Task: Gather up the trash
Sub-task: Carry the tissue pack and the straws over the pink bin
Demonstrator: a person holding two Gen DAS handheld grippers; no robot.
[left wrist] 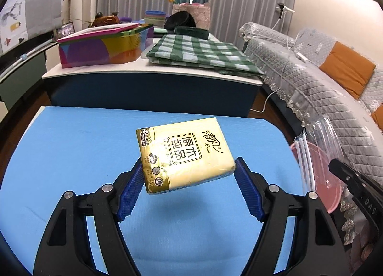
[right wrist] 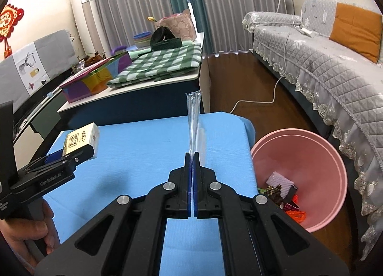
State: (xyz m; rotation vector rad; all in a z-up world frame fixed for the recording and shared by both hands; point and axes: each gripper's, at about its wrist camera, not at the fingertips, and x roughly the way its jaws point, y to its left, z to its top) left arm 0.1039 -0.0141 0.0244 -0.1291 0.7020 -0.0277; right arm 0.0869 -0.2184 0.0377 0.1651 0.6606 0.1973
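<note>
My left gripper [left wrist: 188, 168] is shut on a yellow tissue pack [left wrist: 184, 154] and holds it above the blue mat [left wrist: 71, 146]. The pack also shows in the right wrist view [right wrist: 82, 140], in the left gripper [right wrist: 69, 156]. My right gripper [right wrist: 192, 154] is shut on a clear plastic bag [right wrist: 194, 120], held edge-on and upright above the mat [right wrist: 143, 146]. The bag shows in the left wrist view [left wrist: 318, 146] at the right. A pink bin [right wrist: 311, 156] stands on the floor right of the mat, with several wrappers [right wrist: 284, 194] inside.
A low table [left wrist: 153, 77] behind the mat carries a colourful box [left wrist: 105, 46], a green checked cloth [left wrist: 201, 53] and bowls [left wrist: 155, 16]. A grey quilted sofa [right wrist: 323, 60] with orange cushions runs along the right. A white cable [right wrist: 263, 101] lies on the wooden floor.
</note>
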